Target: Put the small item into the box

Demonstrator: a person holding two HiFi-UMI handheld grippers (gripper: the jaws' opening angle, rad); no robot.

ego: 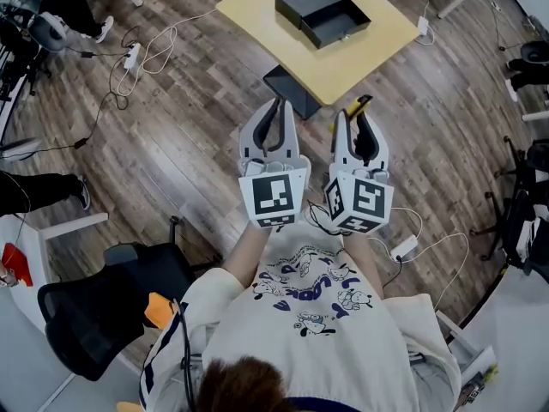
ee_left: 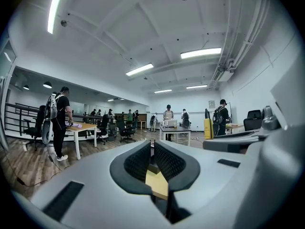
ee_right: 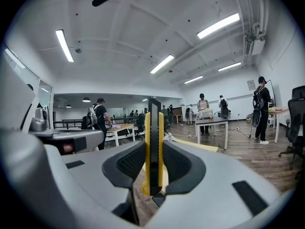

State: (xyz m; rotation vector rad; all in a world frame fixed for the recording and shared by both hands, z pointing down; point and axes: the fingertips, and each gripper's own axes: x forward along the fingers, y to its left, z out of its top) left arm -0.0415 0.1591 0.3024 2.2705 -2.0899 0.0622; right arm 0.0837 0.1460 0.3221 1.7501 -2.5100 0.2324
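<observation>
In the head view, an open black box [ego: 322,11] lies on a yellow table [ego: 257,11] ahead of me. Both grippers are held side by side at chest height, short of the table's near edge. My right gripper [ego: 358,110] is shut on a yellow and black utility knife [ego: 362,102]. The right gripper view shows the knife [ee_right: 153,142] standing upright, clamped between the pads of the right gripper [ee_right: 154,147]. My left gripper [ego: 276,103] is shut with nothing in it, and the left gripper [ee_left: 152,149] shows only a sliver of the yellow table [ee_left: 157,182] past its pads.
A flat black panel [ego: 290,88] sits at the table's near corner. A black office chair [ego: 111,299] stands behind me on the left. Cables and a power strip [ego: 133,56] lie on the wooden floor. Several people stand at desks [ee_right: 212,122] farther off.
</observation>
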